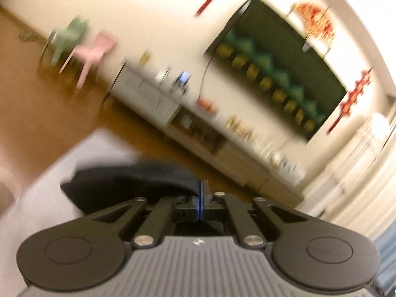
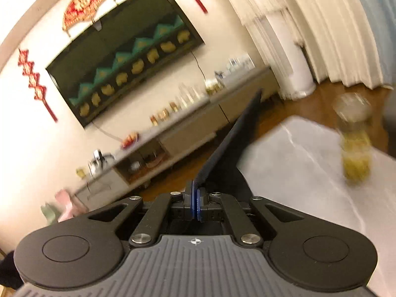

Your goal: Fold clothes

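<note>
A dark navy garment (image 1: 128, 180) hangs from my left gripper (image 1: 201, 193), which is shut on its edge, and drapes down to the left over the pale marble table (image 1: 37, 210). In the right wrist view the same dark garment (image 2: 232, 146) rises as a taut pointed flap from my right gripper (image 2: 196, 193), which is shut on it, above the marble table (image 2: 309, 173). Both views are tilted and blurred, with the grippers lifted off the table.
A jar of yellow contents (image 2: 356, 148) stands on the table at the right. Beyond are a wood floor, a long low cabinet (image 1: 222, 143) with bottles, a wall TV (image 1: 279, 66), pink (image 1: 94, 49) and green chairs, and white curtains (image 2: 309, 24).
</note>
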Tool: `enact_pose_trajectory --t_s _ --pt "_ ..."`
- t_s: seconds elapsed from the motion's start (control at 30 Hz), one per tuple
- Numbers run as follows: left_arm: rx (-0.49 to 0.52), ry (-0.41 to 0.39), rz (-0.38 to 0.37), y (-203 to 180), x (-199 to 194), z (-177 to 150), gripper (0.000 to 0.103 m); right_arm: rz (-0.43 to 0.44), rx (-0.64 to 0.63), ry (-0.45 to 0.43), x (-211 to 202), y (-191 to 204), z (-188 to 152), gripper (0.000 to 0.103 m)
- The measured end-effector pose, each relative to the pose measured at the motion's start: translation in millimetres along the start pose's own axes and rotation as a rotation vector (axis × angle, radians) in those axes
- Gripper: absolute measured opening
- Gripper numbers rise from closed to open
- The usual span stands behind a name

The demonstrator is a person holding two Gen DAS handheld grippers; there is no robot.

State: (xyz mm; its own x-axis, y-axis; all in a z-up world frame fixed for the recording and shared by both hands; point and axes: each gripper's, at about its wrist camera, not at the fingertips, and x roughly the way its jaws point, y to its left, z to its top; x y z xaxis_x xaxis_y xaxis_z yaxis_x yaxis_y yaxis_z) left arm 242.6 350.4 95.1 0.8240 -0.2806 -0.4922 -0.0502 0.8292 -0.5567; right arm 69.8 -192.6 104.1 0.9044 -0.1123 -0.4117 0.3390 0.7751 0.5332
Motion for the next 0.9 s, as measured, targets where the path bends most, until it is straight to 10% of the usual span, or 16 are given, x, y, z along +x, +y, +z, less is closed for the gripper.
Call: enact_pose_trajectory --t_s 0.2,0.9 --pt "-0.247 0.239 0.185 66 38 -114 0.001 -0.161 0.122 0.23 27 -70 -75 0.0" --pt "-0.176 0.213 0.243 52 28 -121 0.002 -0.295 0.188 0.075 -28 -89 -90 0.0"
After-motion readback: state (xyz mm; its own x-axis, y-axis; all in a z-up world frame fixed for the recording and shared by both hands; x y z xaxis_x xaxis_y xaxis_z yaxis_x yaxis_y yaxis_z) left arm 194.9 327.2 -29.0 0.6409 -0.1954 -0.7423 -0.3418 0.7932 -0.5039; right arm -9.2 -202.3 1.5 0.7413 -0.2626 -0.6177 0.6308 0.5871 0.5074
